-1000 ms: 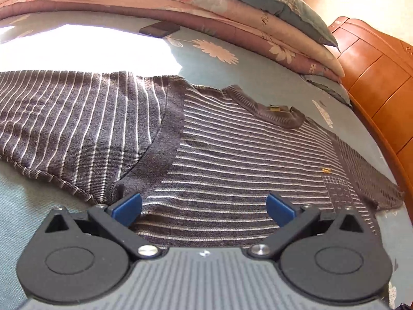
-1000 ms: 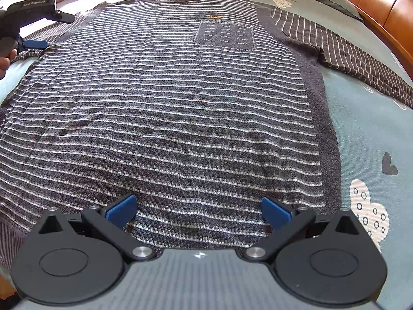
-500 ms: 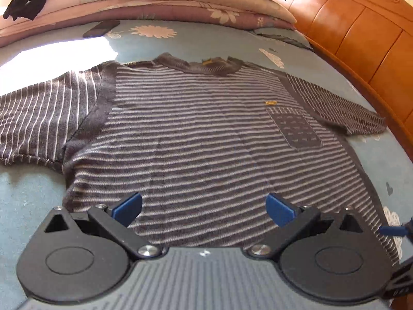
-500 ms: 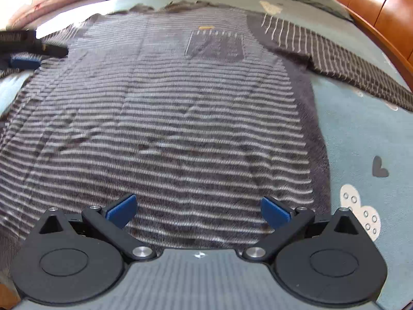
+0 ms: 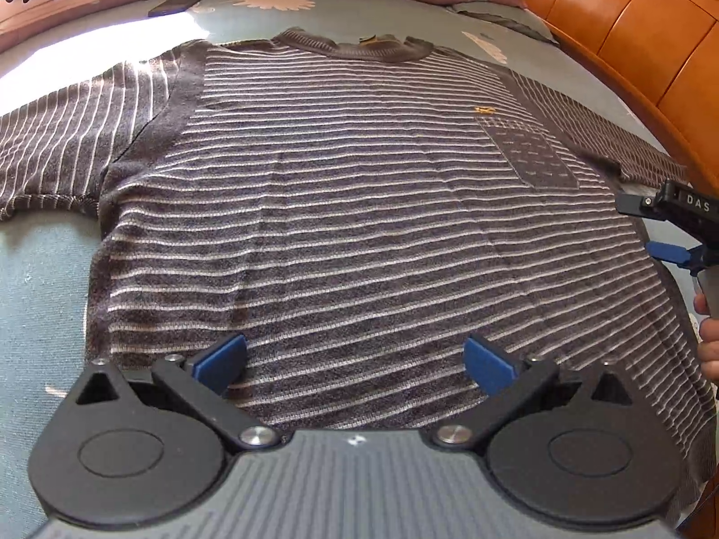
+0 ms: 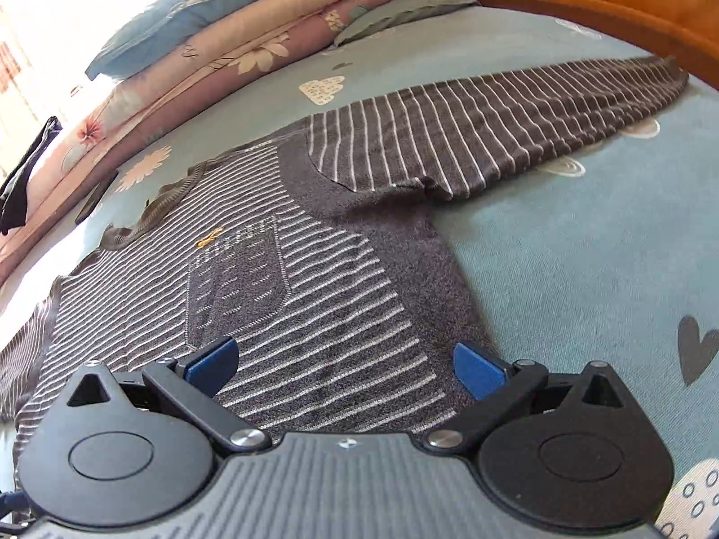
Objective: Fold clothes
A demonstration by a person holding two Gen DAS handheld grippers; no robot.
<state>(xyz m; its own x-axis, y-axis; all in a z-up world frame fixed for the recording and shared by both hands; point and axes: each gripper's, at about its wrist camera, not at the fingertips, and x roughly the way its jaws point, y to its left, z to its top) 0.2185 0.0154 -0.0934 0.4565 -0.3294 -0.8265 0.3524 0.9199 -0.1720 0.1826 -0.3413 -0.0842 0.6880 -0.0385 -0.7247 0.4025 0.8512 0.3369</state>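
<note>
A grey striped sweater [image 5: 359, 206] lies flat and face up on the bed, collar away from me, chest pocket [image 5: 530, 157] at the right. My left gripper [image 5: 355, 359] hovers open over its lower body with nothing between the blue pads. My right gripper [image 6: 343, 364] is open above the sweater's [image 6: 287, 296] right side, below the pocket [image 6: 233, 278]. The right sleeve [image 6: 517, 112] stretches out toward the bed's edge. In the left wrist view the right gripper [image 5: 674, 233] shows at the far right, held by a hand [image 5: 707, 332].
Folded quilts and pillows [image 6: 233, 36] are stacked along the head of the bed. A wooden bed frame [image 5: 629, 22] runs along the right side. A dark phone [image 5: 179, 2] lies on the teal sheet [image 6: 584, 247] above the collar. A black garment [image 6: 22, 179] hangs over the quilts.
My left gripper has swung from the left sleeve to face the sweater's body squarely. My right gripper has turned right, from the lower body toward the pocket and right sleeve. Both stayed open.
</note>
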